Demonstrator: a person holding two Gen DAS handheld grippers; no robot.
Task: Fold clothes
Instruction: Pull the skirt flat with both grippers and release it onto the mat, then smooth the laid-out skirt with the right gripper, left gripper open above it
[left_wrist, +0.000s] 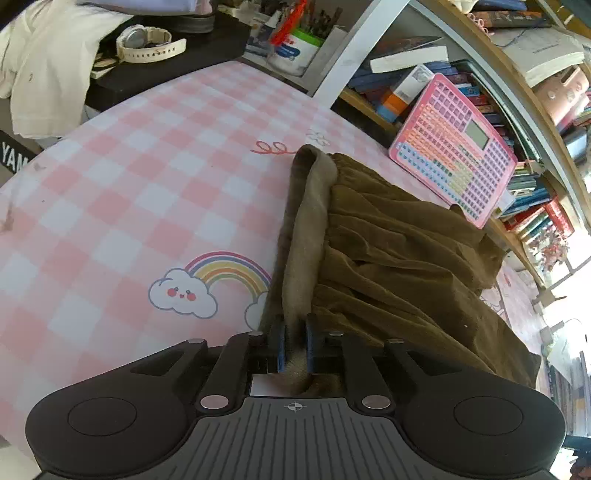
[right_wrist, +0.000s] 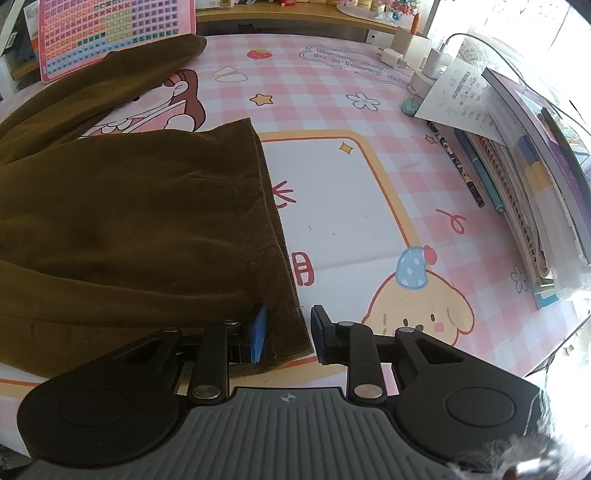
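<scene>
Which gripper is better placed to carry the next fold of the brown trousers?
Left. The left gripper is shut on the trousers' waistband, lifting it. The right gripper is open, straddling the hem corner without gripping.

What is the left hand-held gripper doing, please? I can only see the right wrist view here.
Observer: The left hand-held gripper is shut on the brown garment's waistband edge, a strip of paler lining running up from between its fingers.
Operator: Thank you. Is anything lying near that end of the cloth?
Observer: A pink keyboard toy leans against the bookshelf, just behind the garment.
Operator: And on the far side of the table?
Observer: A white wristwatch sits on a black block beyond the pink checked mat.
Operator: Understood. My right hand-held gripper is open, astride the hem corner.
</scene>
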